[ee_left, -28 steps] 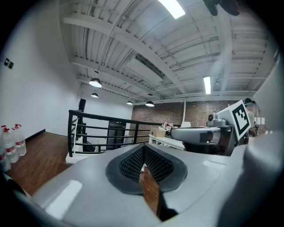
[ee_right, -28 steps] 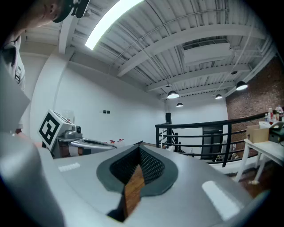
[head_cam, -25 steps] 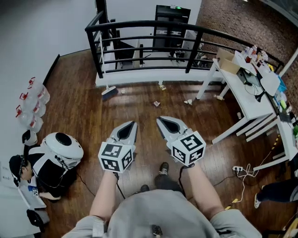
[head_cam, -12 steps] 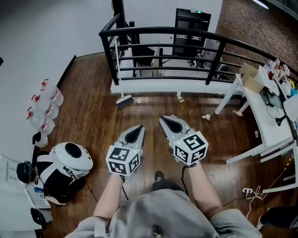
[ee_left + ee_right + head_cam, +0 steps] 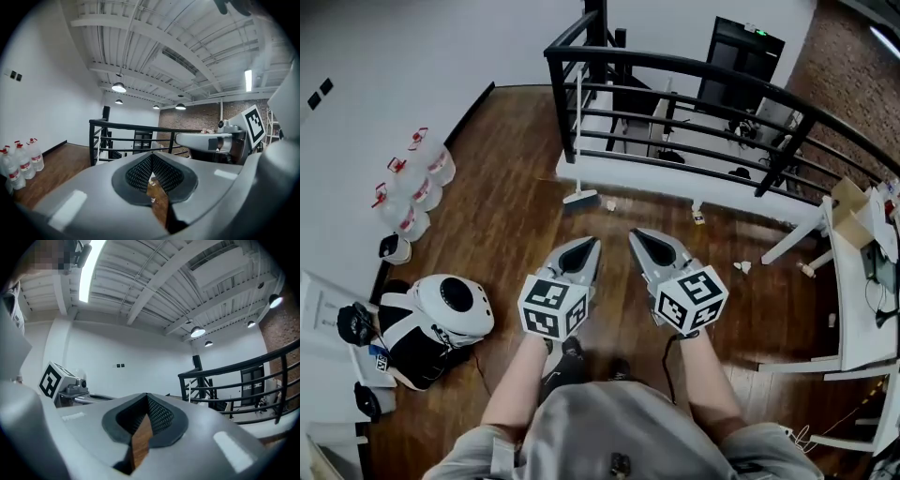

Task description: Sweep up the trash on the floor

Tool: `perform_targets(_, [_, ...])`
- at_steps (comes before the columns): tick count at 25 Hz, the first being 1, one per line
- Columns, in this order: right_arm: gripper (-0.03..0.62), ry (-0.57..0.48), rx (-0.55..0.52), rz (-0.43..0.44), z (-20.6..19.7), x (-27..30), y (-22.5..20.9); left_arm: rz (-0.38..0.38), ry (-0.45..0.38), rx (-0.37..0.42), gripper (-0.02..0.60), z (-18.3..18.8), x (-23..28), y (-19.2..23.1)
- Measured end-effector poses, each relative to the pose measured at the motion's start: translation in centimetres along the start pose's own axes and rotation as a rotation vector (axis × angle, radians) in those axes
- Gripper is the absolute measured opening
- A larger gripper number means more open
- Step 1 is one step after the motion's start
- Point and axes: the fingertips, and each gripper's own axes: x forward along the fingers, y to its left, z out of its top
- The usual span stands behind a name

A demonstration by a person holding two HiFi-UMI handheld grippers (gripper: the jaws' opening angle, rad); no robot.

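A broom (image 5: 581,198) stands against the black railing (image 5: 694,70), its head on the wood floor and its pale handle leaning up. Small scraps of trash lie on the floor: one (image 5: 611,203) by the broom head, one (image 5: 699,217) below the railing, and two more (image 5: 744,267) near the table leg. My left gripper (image 5: 589,243) and right gripper (image 5: 637,232) are held side by side in front of me, level, both shut and empty. In the left gripper view the jaws (image 5: 151,155) meet with nothing between them; so do those in the right gripper view (image 5: 146,397).
Several water bottles (image 5: 412,192) line the left wall. A black-and-white domed machine (image 5: 441,314) sits on the floor at lower left. A white table (image 5: 858,309) with a cardboard box (image 5: 853,206) stands at the right. A dark cabinet (image 5: 741,56) is beyond the railing.
The view has swung left and moved forward: railing, broom and trash now lie closer and further right. Both grippers stayed shut and side by side.
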Motion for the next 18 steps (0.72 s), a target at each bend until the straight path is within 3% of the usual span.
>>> perform_targets(5, [0.0,0.02,-0.012,-0.009,0.1,6.3,-2.9,0.001,0.002,-0.022,0.008,0.5,3.8,6.2])
perform_targets(11, [0.0,0.05,-0.067,-0.084,2.1,15.4,-6.9,-0.063,-0.037,-0.053,0.008,3.5,9.9,14.9])
perform_targets(18, [0.0,0.078,-0.075,-0.166,3.2,23.5,-11.1,-0.134,-0.003,-0.077,0.008,5.2,15.8,22.6])
